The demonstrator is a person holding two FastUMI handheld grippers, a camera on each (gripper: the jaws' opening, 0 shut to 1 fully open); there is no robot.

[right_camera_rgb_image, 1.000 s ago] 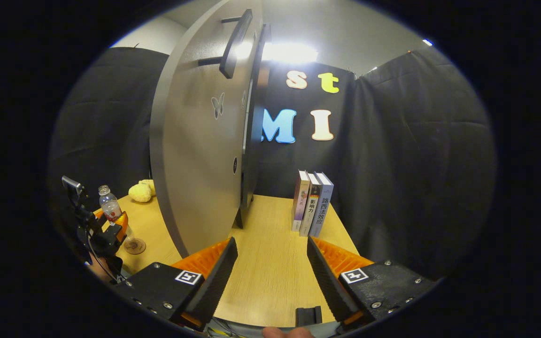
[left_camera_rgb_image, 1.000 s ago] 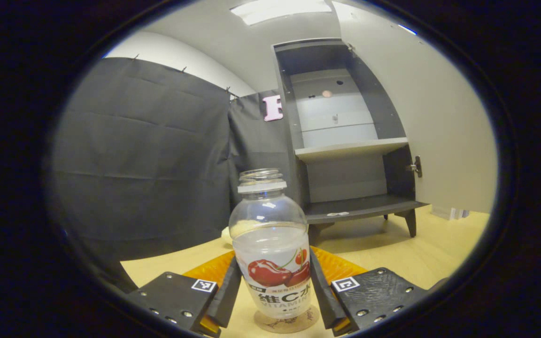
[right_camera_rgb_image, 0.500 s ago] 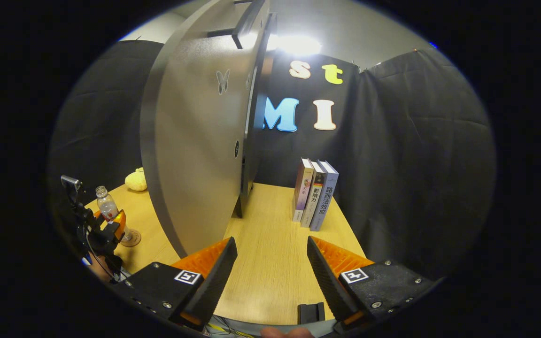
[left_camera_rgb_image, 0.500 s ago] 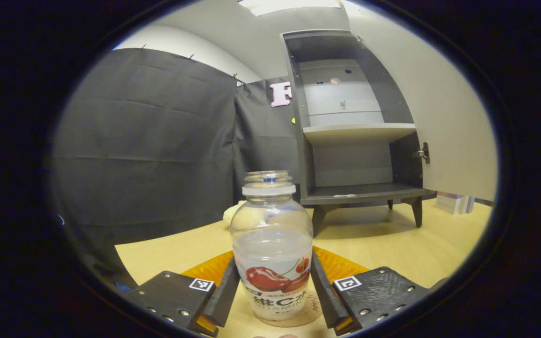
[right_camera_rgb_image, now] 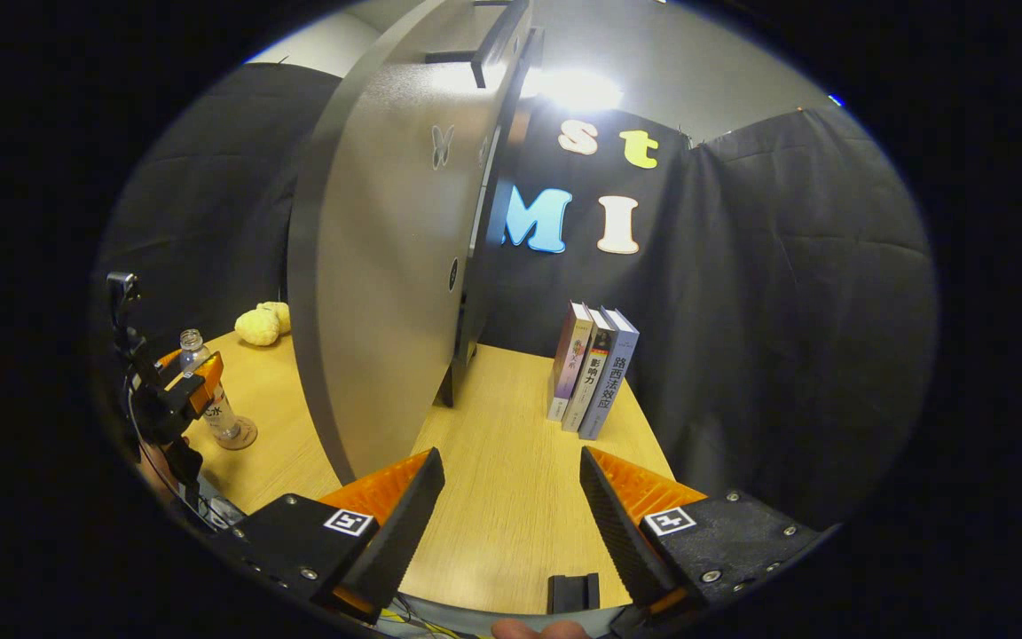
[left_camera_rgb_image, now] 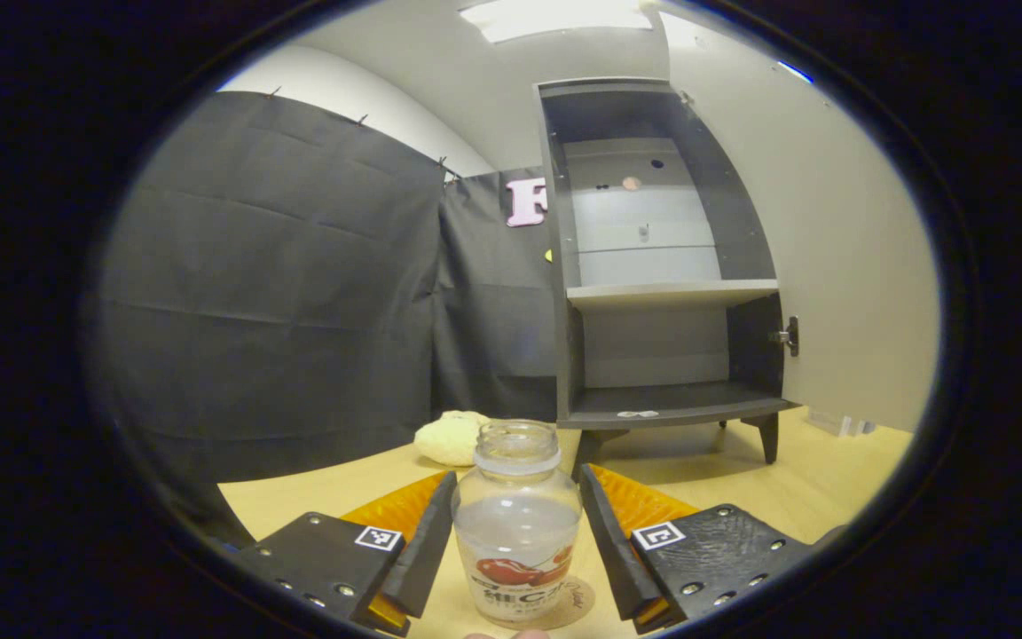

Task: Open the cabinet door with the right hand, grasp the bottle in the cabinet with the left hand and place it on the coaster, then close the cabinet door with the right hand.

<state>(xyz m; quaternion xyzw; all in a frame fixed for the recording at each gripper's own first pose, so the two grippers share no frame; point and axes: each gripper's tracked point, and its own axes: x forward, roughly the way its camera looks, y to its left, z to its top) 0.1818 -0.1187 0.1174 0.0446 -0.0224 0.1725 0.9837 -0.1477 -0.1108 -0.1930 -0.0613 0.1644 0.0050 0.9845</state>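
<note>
While the clear plastic bottle [left_camera_rgb_image: 517, 524] stands on the round coaster [left_camera_rgb_image: 575, 596] between the left gripper's [left_camera_rgb_image: 516, 541] released jaws, the right gripper's [right_camera_rgb_image: 511, 506] spread jaws face the grey door [right_camera_rgb_image: 378, 266], with three books [right_camera_rgb_image: 593, 373] on the wooden worktop [right_camera_rgb_image: 511, 461] to the right.

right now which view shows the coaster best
The right gripper view: the coaster lies unobstructed under the bottle, though small and far. In the left gripper view, the bottle covers most of it at the frame's bottom.

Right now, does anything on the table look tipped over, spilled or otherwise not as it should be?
Nothing stands out. The bottle stands upright on the coaster, uncapped but with no spill visible, between the open fingers of the left gripper. The cabinet door is open, and the three books stand upright.
</note>
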